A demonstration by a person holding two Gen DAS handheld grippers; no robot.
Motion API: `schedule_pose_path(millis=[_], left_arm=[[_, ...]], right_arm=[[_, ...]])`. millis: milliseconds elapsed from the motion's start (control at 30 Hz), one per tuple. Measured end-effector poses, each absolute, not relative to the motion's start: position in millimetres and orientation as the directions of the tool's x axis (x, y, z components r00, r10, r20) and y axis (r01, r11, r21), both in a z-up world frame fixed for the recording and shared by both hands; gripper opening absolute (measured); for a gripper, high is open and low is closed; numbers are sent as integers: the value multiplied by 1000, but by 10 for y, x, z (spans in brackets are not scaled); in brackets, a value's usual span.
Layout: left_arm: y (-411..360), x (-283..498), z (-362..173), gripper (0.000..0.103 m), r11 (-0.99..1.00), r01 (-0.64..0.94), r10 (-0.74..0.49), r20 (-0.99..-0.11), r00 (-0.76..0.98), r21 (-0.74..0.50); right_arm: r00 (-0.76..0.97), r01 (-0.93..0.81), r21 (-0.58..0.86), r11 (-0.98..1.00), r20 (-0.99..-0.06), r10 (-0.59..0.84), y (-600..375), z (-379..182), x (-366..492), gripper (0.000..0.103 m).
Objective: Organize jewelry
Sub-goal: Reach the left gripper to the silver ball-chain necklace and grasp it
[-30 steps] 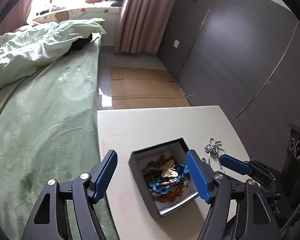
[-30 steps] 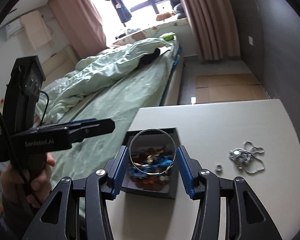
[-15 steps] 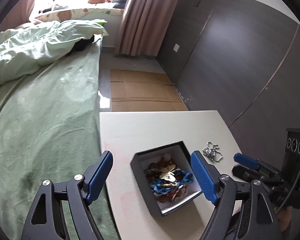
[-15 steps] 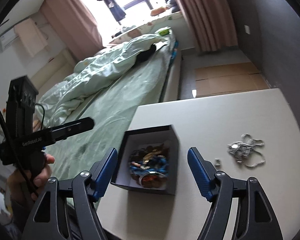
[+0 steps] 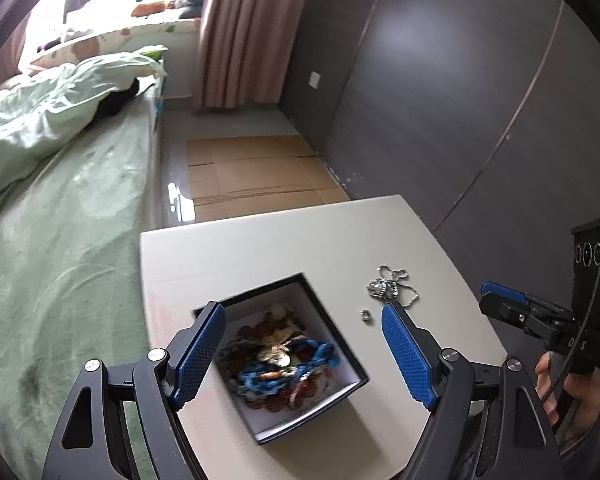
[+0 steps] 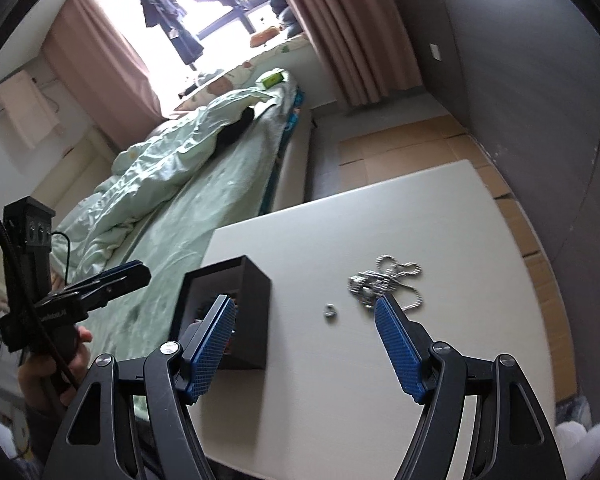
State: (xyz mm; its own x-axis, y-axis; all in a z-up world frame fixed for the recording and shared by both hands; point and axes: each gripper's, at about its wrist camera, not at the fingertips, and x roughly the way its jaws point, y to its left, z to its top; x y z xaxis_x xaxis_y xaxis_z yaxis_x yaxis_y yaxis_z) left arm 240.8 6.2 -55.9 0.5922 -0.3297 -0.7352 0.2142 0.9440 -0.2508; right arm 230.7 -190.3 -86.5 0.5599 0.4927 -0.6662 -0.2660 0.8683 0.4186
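A black box [image 5: 332, 334] with a white inside sits on the pale table [image 5: 260, 248] and holds a heap of blue and brown beads [image 5: 288, 364]. My left gripper [image 5: 302, 312] hovers open above the box, gripping nothing. To the right of the box lie a silver chain necklace [image 5: 388, 290] and a small silver ring [image 5: 366, 315]. In the right wrist view my right gripper [image 6: 305, 299] is open and empty over bare table, with the ring [image 6: 330, 311] between its fingers and the chain [image 6: 380, 284] by its right finger. The box [image 6: 256, 304] stands behind its left finger.
A bed with green covers [image 5: 60, 240] runs along the table's left edge. Flattened cardboard [image 5: 252, 176] lies on the floor beyond the table, and a dark wall [image 5: 440, 100] is to the right. A hand [image 5: 572, 384] holds the right tool; another hand [image 6: 60, 360] holds the left.
A silver bangle held in my right gripper a second ago now lies in the box. That gripper opened and swung right toward the chain. My left gripper widened a little and shifted over the box.
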Motion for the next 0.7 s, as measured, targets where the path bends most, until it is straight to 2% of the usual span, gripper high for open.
schedule_pose_path(millis=[300,600,700], left_arm=[[-399,2527,-575,81,932,296,-348,-754,557,-212],[-902,2832,-706,81,915,382,-314,-828,465,-133],[-1043,2939,-822,75,912,390,-298,-854,426,-124]], right_arm=[[523,-200,493,847,-677,518,-2231,-909,2506,73],[445,-171,507,845,-725,526,-2419,-972,2864,73],[448,-155,504,850,-731,515,-2482,-964,2909,73]])
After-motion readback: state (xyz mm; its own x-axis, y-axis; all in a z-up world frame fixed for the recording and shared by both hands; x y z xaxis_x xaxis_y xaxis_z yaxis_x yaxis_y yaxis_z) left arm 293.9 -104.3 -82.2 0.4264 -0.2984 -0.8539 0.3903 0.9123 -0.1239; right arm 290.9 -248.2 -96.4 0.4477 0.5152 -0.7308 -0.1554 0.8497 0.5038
